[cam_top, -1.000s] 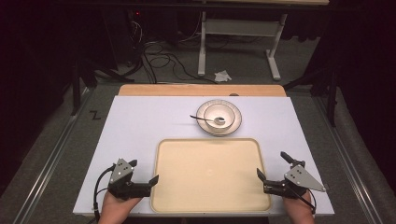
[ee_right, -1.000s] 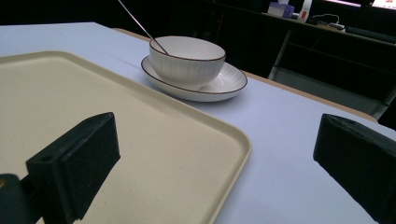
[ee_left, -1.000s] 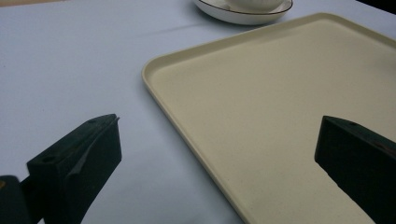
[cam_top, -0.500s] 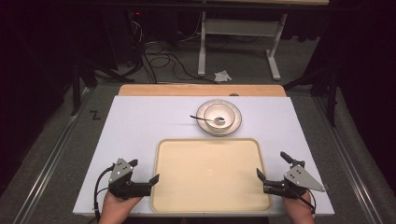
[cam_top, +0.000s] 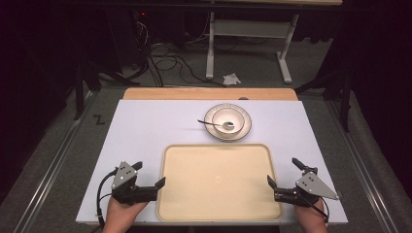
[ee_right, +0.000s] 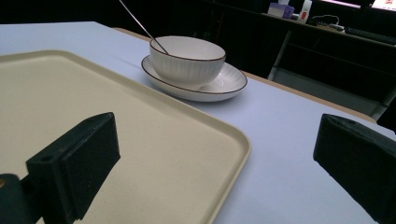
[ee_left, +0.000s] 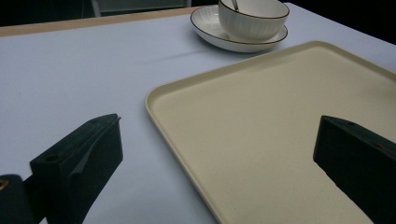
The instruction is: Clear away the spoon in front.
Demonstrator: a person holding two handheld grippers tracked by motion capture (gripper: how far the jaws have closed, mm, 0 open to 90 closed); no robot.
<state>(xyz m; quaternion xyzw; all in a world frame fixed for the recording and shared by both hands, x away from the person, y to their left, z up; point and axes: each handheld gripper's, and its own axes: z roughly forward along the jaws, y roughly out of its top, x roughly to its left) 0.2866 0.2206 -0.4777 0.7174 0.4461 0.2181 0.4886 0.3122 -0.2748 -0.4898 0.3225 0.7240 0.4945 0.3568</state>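
Note:
A cream tray (cam_top: 218,184) lies at the near middle of the white table. Beyond its far edge a white bowl (cam_top: 226,118) stands on a saucer (cam_top: 243,127), with a spoon (cam_top: 210,122) resting in the bowl, handle to the left. My left gripper (cam_top: 149,174) is open and straddles the tray's left edge (ee_left: 154,107). My right gripper (cam_top: 283,171) is open and straddles the right edge (ee_right: 243,149). Neither holds anything. The left gripper view (ee_left: 219,123) shows the bowl (ee_left: 252,18) far ahead. The right gripper view (ee_right: 217,120) shows the bowl (ee_right: 187,60) and spoon handle (ee_right: 140,23).
The white tabletop (cam_top: 145,131) has a wooden strip (cam_top: 209,93) along its far edge. Beyond it on the floor are cables (cam_top: 170,53), a metal stand (cam_top: 248,39) and a crumpled paper (cam_top: 231,78). Bare tabletop lies left and right of the bowl.

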